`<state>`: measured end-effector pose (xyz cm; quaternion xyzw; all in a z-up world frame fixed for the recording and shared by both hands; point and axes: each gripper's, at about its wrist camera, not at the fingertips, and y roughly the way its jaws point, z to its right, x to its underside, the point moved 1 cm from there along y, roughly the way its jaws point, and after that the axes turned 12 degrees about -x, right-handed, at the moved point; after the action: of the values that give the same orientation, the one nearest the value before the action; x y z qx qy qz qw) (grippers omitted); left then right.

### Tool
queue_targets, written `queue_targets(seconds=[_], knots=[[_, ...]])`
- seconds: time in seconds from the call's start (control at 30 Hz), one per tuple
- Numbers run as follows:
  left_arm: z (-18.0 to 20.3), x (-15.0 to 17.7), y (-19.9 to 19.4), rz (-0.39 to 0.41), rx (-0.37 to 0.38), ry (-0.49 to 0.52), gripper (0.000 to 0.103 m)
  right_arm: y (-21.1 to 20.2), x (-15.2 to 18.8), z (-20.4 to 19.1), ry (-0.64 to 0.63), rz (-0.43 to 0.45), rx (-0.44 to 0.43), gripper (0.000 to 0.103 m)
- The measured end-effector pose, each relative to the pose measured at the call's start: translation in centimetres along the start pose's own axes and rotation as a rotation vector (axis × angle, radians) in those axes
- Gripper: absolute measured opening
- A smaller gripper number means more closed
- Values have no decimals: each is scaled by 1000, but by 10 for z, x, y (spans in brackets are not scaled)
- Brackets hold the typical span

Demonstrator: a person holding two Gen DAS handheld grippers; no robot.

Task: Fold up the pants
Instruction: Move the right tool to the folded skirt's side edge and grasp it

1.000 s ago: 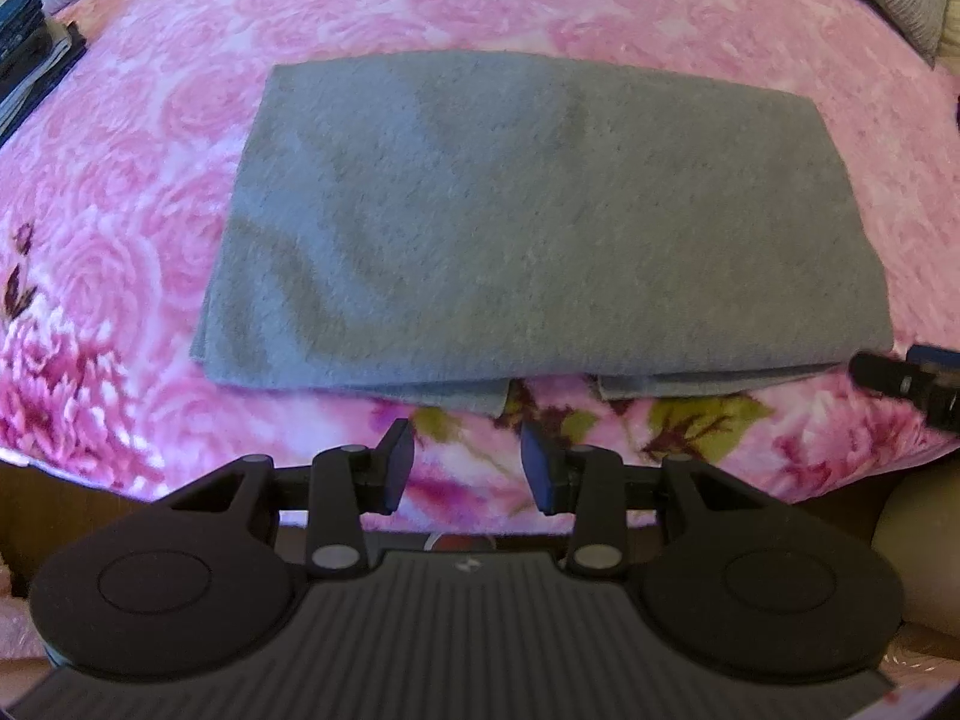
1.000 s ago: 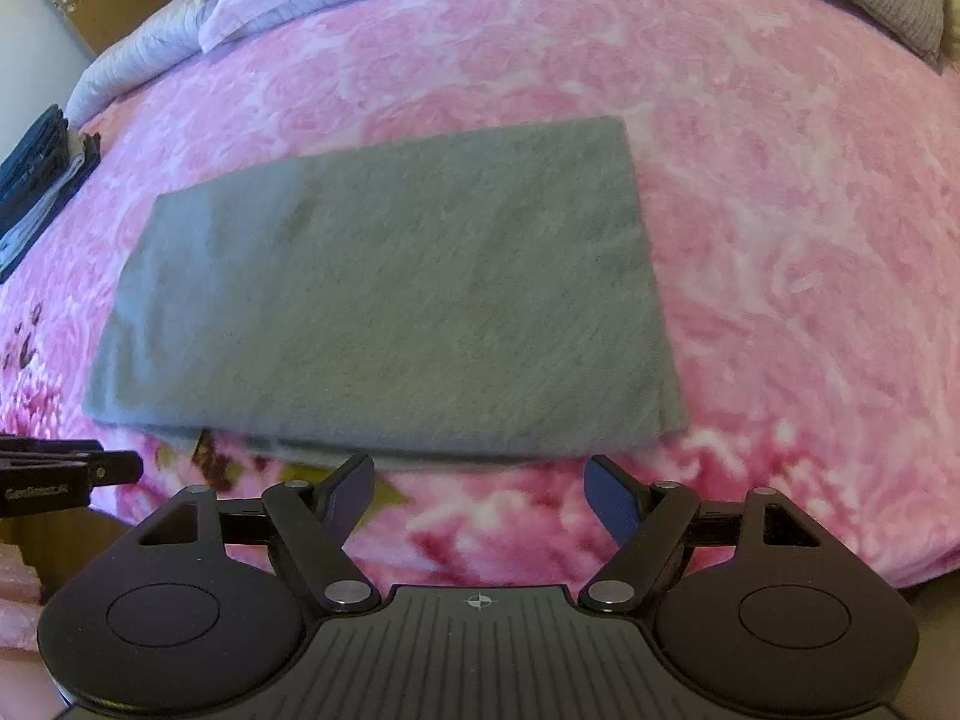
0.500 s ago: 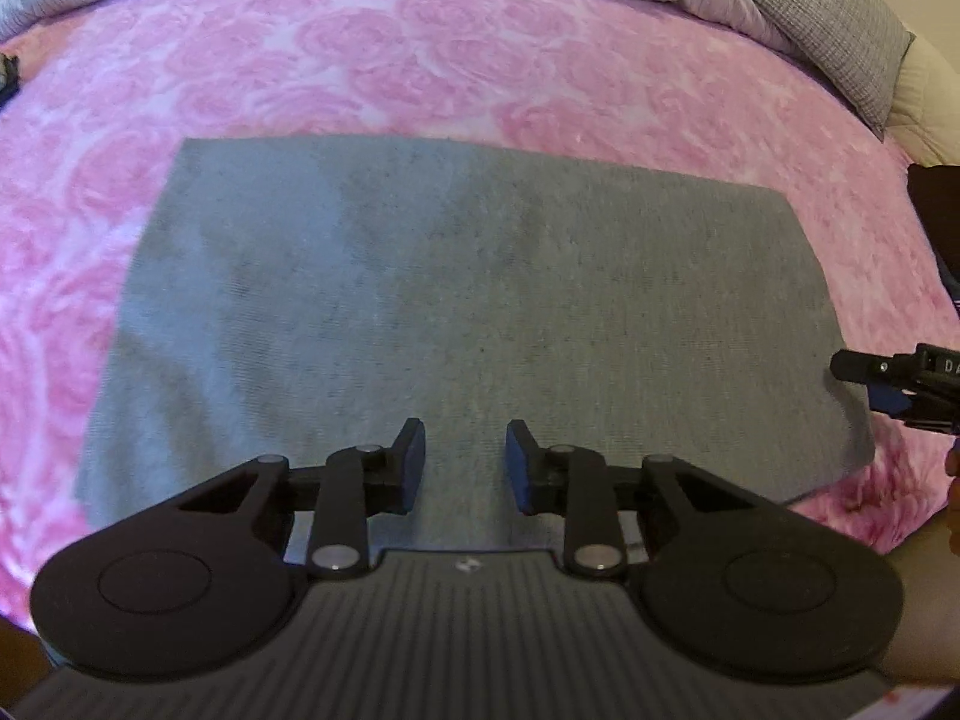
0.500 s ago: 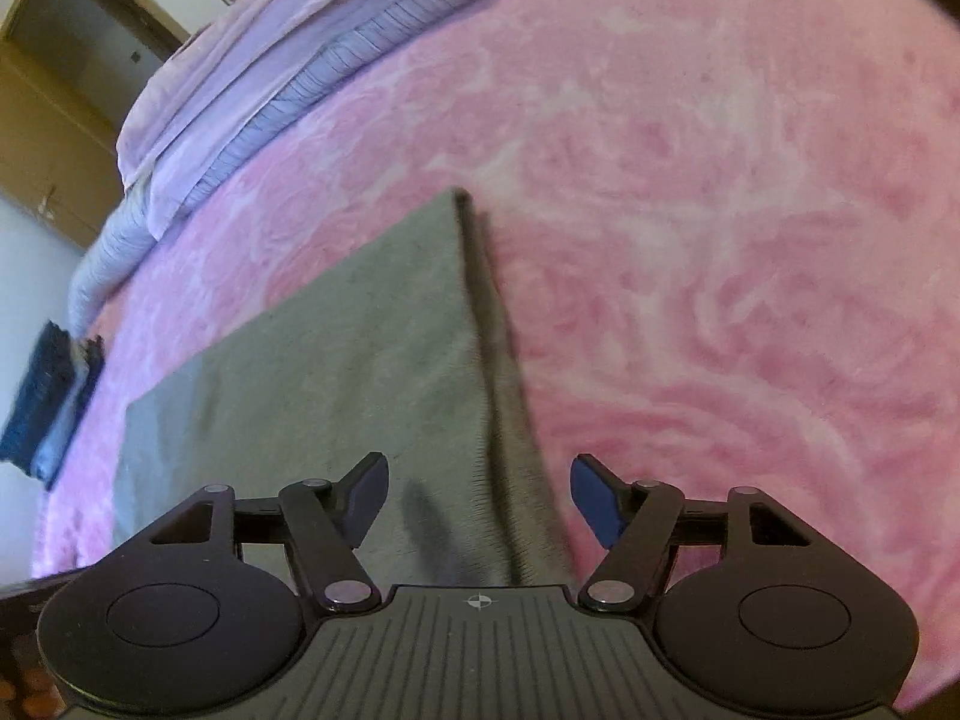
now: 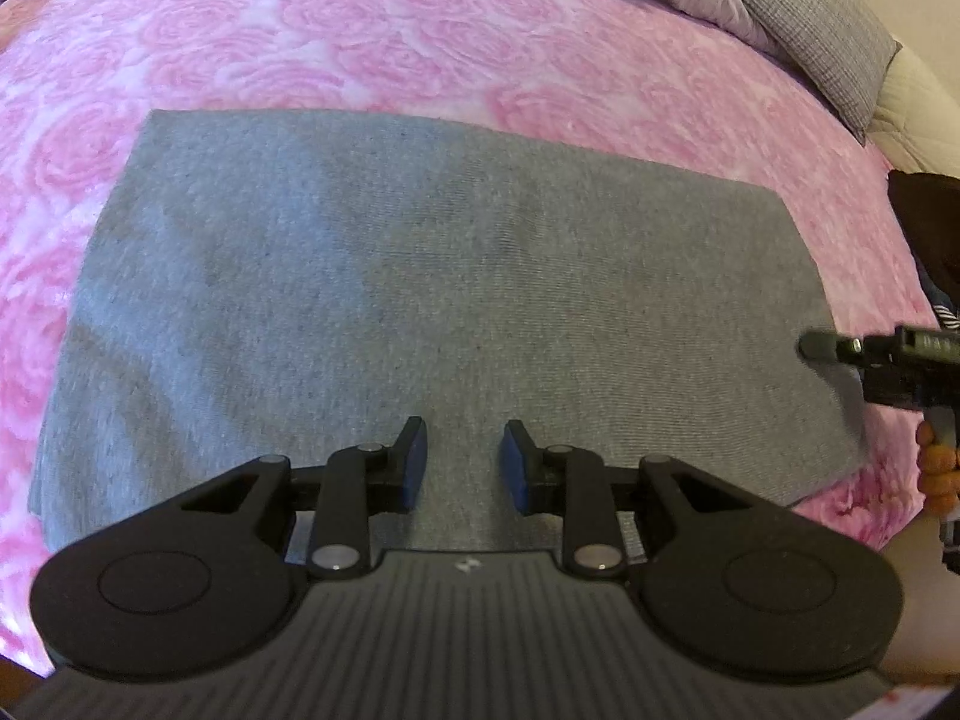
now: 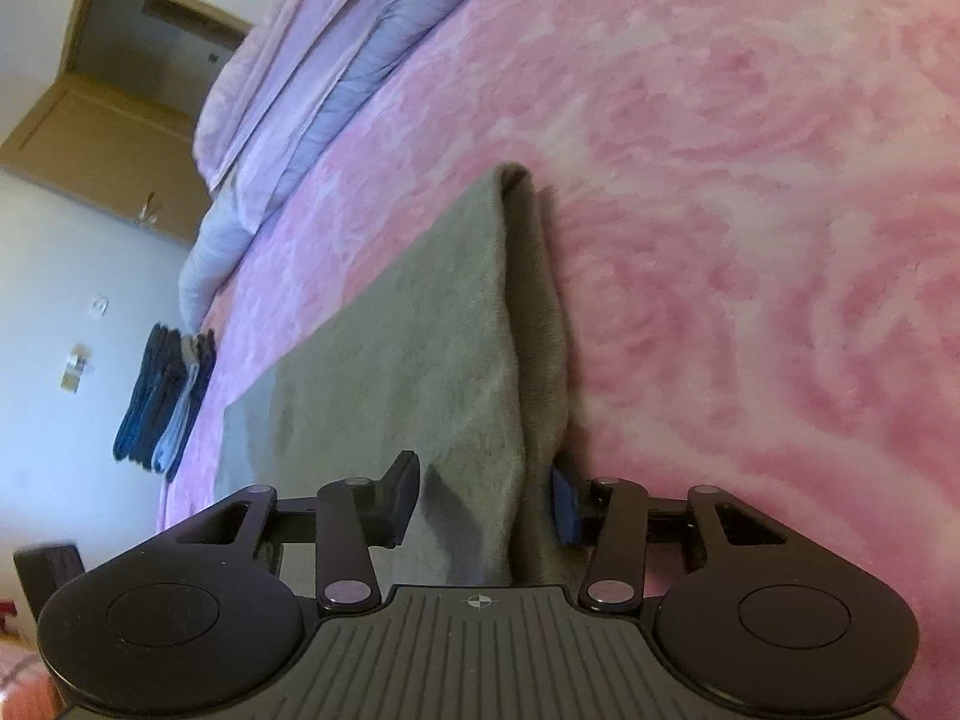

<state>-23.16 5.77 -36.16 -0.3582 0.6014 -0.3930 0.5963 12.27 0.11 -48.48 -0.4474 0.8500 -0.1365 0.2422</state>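
A pink rose-patterned bed point(image 5: 420, 42) is carrying the folded grey pants point(image 5: 432, 276). The left gripper point(image 5: 461, 461) is hovering over their near edge, fingers narrowly spread, pinching nothing. The right gripper point(image 6: 485, 495) is closing its fingers around the pants' right folded edge, not yet pressing it.

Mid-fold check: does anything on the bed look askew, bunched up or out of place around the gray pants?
Nothing stands out. The gray pants lie flat and squared on the pink bedspread. The right hand-held gripper straddles their folded side edge, jaws closing around it. The left hand-held gripper hovers open over the near edge.
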Motion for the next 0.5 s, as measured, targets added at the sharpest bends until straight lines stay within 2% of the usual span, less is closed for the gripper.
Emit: queue_targets(seconds=[0.13, 0.27, 0.37, 0.4, 0.5], knots=[[-1, -1, 2, -2, 11, -8, 23, -12, 16, 9, 68, -8, -45, 32], [-3, 0, 4, 5, 28, -6, 23, -11, 15, 15, 150, 50, -57, 32], [-7, -5, 1, -9, 51, -34, 21, -7, 13, 10, 156, 65, -24, 31], [-8, -6, -1, -7, 66, -44, 21, -8, 14, 7, 153, 66, -3, 25], [-5, -10, -5, 16, 104, -21, 22, -7, 17, 1, 161, 85, 51, 20]])
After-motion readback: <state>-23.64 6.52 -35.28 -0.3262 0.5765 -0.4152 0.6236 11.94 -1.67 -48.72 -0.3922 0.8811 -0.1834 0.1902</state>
